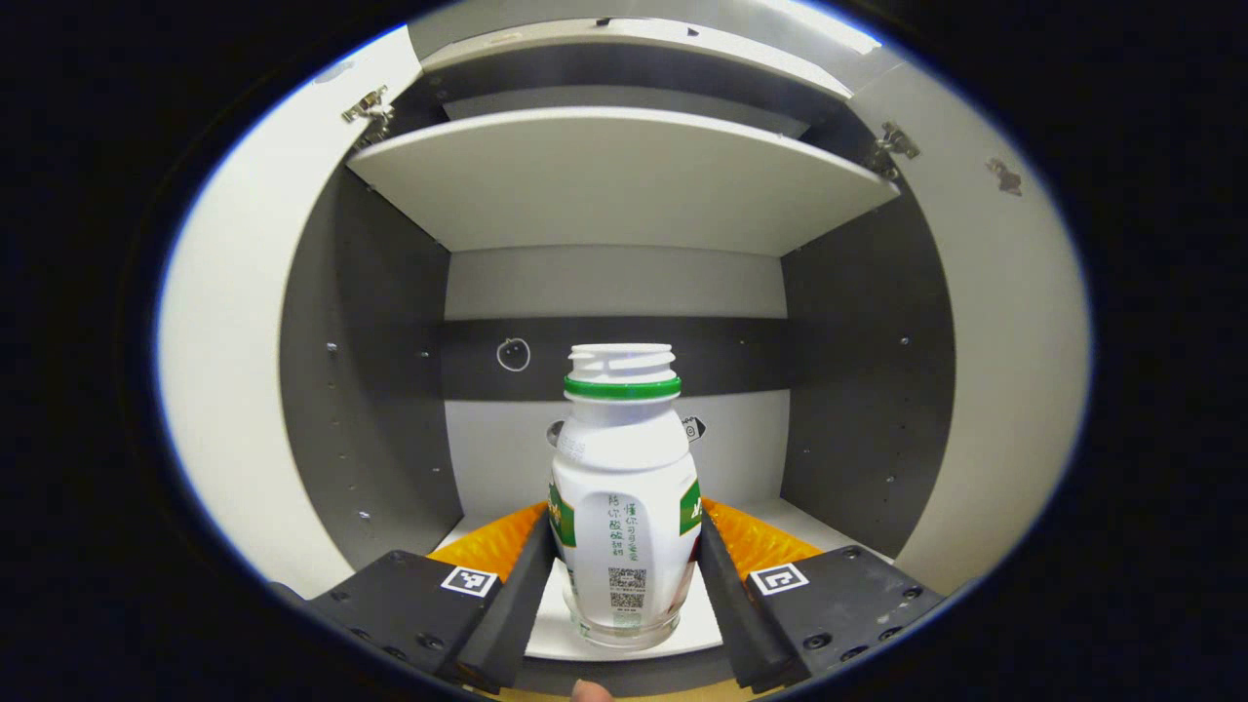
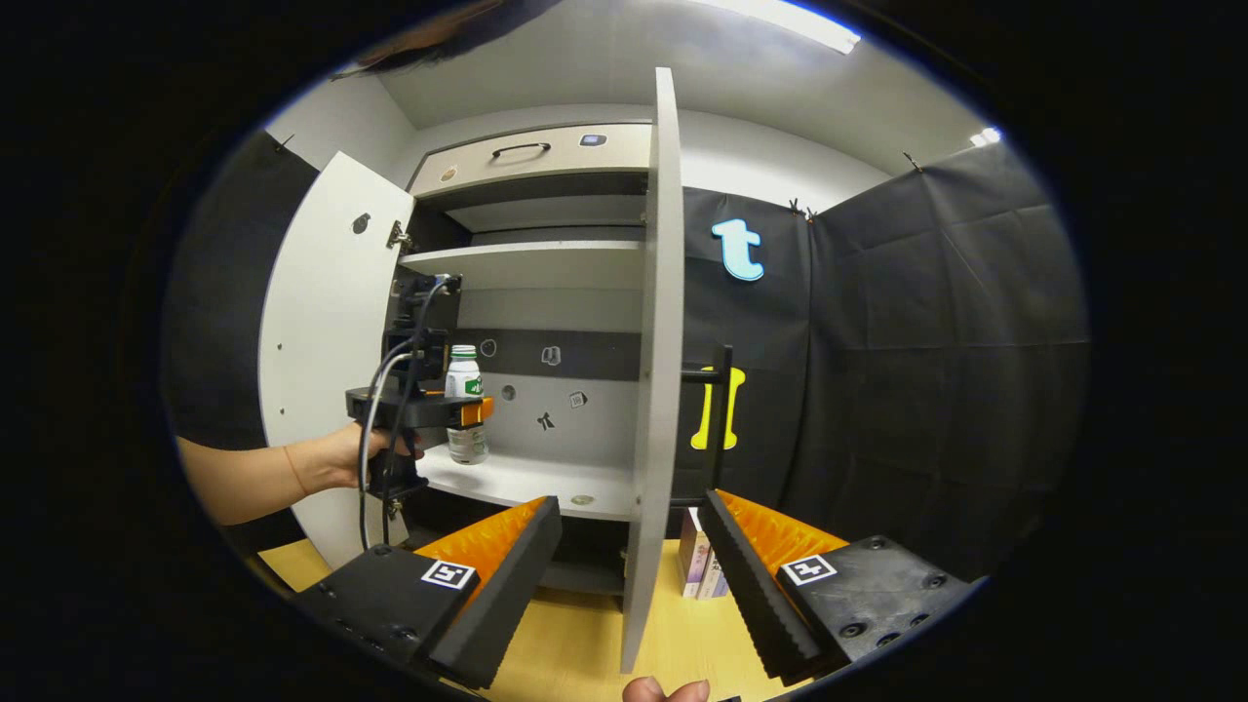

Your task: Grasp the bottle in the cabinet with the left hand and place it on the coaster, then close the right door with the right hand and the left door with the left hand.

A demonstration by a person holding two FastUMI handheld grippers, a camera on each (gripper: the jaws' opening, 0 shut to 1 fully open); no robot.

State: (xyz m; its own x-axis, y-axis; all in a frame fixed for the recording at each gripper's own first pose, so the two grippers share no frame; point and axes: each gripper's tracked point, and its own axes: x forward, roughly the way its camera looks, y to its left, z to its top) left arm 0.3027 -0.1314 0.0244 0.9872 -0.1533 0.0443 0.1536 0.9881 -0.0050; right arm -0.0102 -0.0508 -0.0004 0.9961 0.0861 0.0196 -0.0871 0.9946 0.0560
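Note:
A white bottle (image 1: 624,507) with a green neck ring and no cap stands upright in the cabinet's lower compartment, at the front of the white shelf (image 1: 546,639). My left gripper (image 1: 624,585) is shut on its lower body, one finger pressing each side. In the right gripper view a hand holds the left gripper (image 2: 473,409) around the bottle (image 2: 465,390), inside the open left door (image 2: 322,341). My right gripper (image 2: 629,575) is open, apart from the cabinet. The open right door (image 2: 653,390) stands edge-on beyond the gap between its fingers.
An upper shelf (image 1: 624,175) spans the cabinet above the bottle. The person's forearm (image 2: 244,478) reaches in from the left. A yellow tabletop (image 2: 575,653) lies under the cabinet, with small boxes (image 2: 697,565) standing right of the door's edge. A drawer with a handle (image 2: 522,151) tops the cabinet.

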